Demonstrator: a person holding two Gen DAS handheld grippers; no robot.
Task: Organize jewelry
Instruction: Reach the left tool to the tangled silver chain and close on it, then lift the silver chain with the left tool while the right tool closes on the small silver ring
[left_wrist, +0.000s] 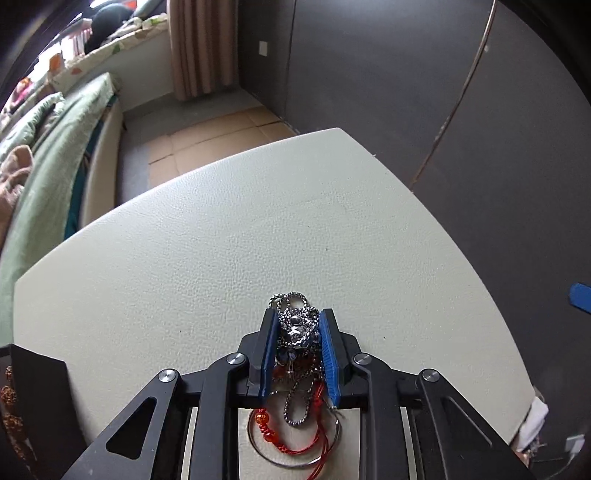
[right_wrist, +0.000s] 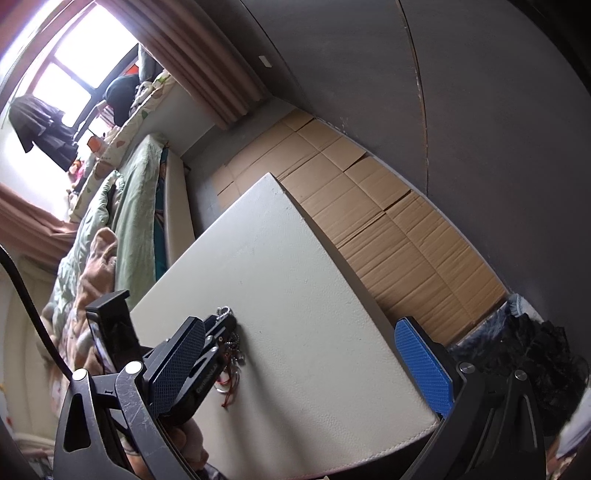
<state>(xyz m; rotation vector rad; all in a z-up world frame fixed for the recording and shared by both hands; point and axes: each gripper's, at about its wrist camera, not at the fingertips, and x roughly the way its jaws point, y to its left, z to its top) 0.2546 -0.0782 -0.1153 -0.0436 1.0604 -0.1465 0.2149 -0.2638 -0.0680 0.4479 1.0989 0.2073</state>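
Note:
My left gripper (left_wrist: 297, 314) is shut on a tangle of silver chains (left_wrist: 297, 330) on the cream table (left_wrist: 221, 240); the blue pads press it from both sides. Behind the jaws, a loose chain loop, a red beaded cord bracelet (left_wrist: 267, 430) and a thin silver bangle (left_wrist: 295, 463) lie under the gripper body. In the right wrist view the left gripper (right_wrist: 221, 325) shows at the table's left edge with the chains (right_wrist: 236, 349) beside it. My right gripper (right_wrist: 299, 325) stands open above the table, with nothing between its fingers. One of its blue pads (left_wrist: 580, 297) shows at the right in the left wrist view.
A black box (left_wrist: 37, 387) with brown beads (left_wrist: 7, 391) stands at the table's near left corner. A bed with a green quilt (left_wrist: 48, 166) runs along the left. Flattened cardboard (right_wrist: 388, 236) covers the floor beyond the table. A dark wall (left_wrist: 406, 74) stands behind.

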